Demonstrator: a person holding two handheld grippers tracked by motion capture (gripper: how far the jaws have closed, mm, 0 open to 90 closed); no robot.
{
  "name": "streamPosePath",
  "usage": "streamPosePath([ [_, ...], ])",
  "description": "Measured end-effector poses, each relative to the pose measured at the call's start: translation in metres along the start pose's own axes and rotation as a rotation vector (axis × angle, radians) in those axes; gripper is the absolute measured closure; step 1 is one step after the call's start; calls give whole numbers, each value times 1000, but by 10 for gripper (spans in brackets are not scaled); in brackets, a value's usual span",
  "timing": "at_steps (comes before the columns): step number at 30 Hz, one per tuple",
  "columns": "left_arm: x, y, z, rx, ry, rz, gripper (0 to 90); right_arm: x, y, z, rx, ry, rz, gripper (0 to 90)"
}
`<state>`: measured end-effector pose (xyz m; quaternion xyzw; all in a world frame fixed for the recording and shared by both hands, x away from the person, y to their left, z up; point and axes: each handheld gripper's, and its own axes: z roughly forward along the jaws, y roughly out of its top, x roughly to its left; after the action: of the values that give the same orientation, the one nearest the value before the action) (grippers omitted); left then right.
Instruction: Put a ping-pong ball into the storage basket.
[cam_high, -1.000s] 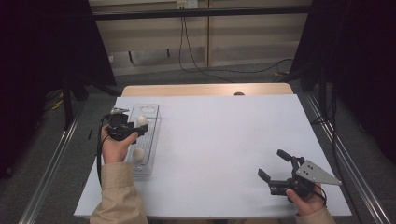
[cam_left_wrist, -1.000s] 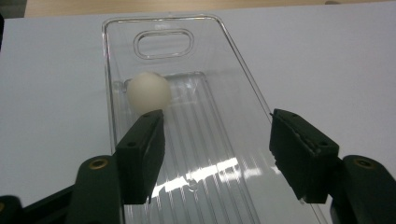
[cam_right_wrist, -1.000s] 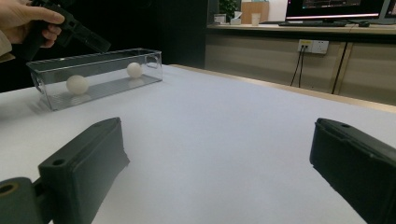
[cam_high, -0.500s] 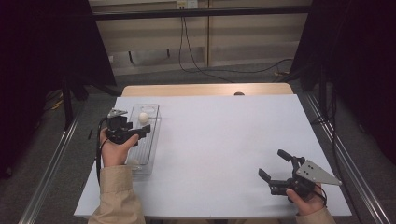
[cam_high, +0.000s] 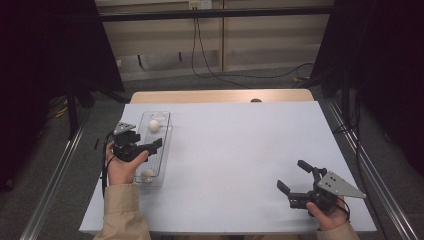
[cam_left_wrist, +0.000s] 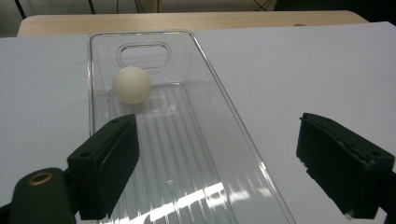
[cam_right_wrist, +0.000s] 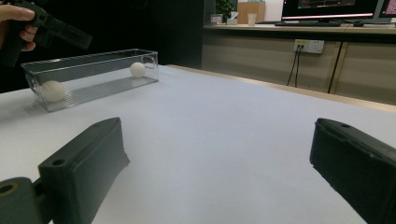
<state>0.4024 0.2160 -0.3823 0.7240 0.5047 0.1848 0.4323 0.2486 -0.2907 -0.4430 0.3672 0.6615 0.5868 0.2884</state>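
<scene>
I have my left gripper (cam_high: 150, 146) hovering over the long clear plastic bin (cam_high: 167, 131) at the left edge of the white table (cam_high: 240, 150), and its jaws have just been opening; in the left gripper view they stand wide apart with nothing between them. Two small cream-white balls lie inside the bin: the far ball (cam_left_wrist: 132, 84) rests near the end with the handle cutout, and the near ball (cam_high: 147, 173) sits at the end closest to me. My right gripper (cam_high: 295, 179) rests well apart at the near right of the table, jaws spread and empty. I judge the step in hand is letting go and clearing the bin, so I would lift the left gripper straight up (no sideways drift, the thin wall is just beside the jaw) and keep the jaws spread until they are above the rim, so neither ball gets nudged
</scene>
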Motion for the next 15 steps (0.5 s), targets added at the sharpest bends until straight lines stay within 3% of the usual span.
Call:
streamPosePath([
  [5,-3,-1,-7,-22,-2,21,93,0,0,0,3,2,-1,26],
  [7,-3,-2,-10,-38,-20,12,86,0,0,0,3,0,-1,26],
  [11,-2,-5,-13,-54,-18,10,77,0,0,-1,0,-3,-1,26],
  [15,-4,-7,-13,-73,-31,34,56,0,0,-1,1,-4,-5,27],
])
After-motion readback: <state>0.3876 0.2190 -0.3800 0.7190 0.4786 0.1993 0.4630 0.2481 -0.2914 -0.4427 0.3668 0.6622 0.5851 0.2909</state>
